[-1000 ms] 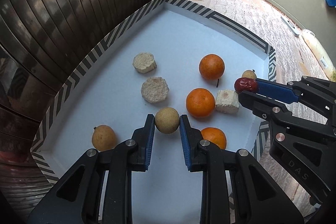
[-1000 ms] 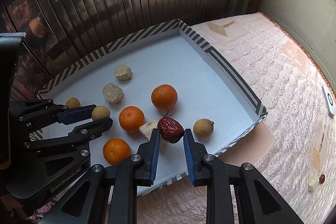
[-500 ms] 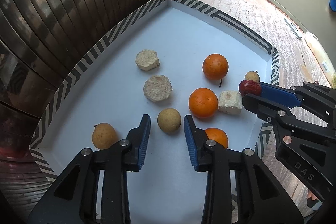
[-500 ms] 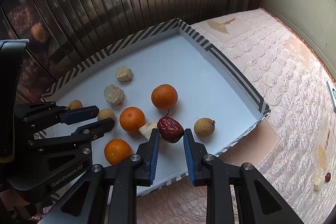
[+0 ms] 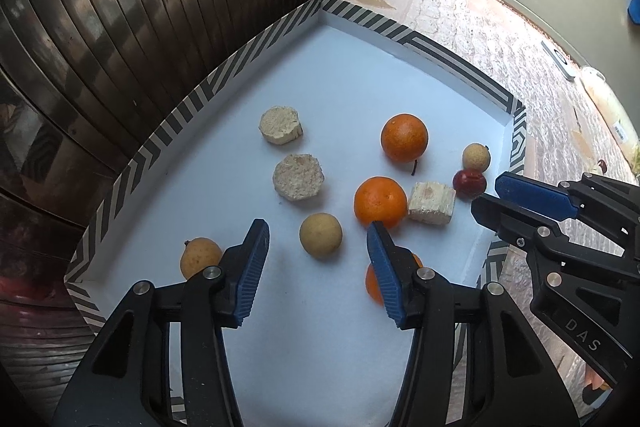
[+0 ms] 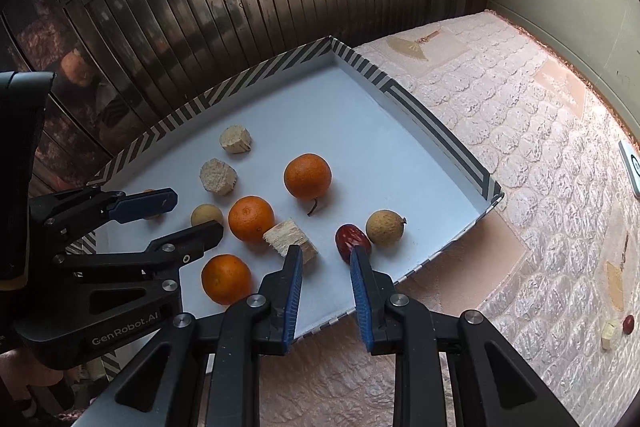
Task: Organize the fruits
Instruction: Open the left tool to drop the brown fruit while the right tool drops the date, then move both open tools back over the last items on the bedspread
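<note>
A white tray (image 5: 360,79) with a striped rim holds the fruit. My left gripper (image 5: 316,243) is open, and a tan round fruit (image 5: 321,235) lies on the tray just ahead of its jaws. My right gripper (image 6: 324,259) is open, and a red date (image 6: 352,242) lies on the tray by its right fingertip, next to a tan longan (image 6: 385,227). Three oranges (image 6: 251,219) and pale cut chunks (image 6: 290,241) lie around. Another tan fruit (image 5: 199,262) sits at the tray's near left.
The tray (image 6: 440,131) rests on a pink quilted cloth (image 6: 540,187). A dark slatted shutter (image 6: 240,7) stands right behind it. A small red date and a pale chunk (image 6: 618,329) lie on the cloth at far right.
My left gripper opened and pulled back, leaving the tan round fruit on the tray. My right gripper opened and let the red date down onto the tray beside the longan.
</note>
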A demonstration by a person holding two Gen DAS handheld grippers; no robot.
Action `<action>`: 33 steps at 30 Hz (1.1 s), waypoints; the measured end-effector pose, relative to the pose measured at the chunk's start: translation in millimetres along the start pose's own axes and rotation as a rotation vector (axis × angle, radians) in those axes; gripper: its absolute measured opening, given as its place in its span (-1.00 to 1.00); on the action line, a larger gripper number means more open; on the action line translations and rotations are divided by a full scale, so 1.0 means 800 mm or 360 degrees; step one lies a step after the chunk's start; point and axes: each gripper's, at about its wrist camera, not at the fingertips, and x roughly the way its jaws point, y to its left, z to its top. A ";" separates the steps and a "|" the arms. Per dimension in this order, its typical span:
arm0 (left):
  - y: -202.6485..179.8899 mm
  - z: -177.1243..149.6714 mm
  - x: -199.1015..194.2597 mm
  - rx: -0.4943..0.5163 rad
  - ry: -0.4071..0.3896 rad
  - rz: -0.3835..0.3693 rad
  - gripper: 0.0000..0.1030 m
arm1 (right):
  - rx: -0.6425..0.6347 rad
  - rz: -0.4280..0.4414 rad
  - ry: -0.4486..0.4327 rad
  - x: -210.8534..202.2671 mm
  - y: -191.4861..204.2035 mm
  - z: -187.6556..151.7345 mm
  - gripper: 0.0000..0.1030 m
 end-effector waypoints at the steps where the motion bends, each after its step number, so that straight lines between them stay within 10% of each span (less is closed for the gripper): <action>1: -0.002 0.002 -0.001 0.0005 -0.0006 0.0001 -0.01 | 0.0007 -0.0002 -0.0003 -0.002 -0.002 -0.002 -0.55; 33: -0.239 0.046 -0.011 0.0521 -0.0089 -0.0233 0.19 | 0.0580 -0.0249 -0.0156 -0.113 -0.195 -0.119 -0.52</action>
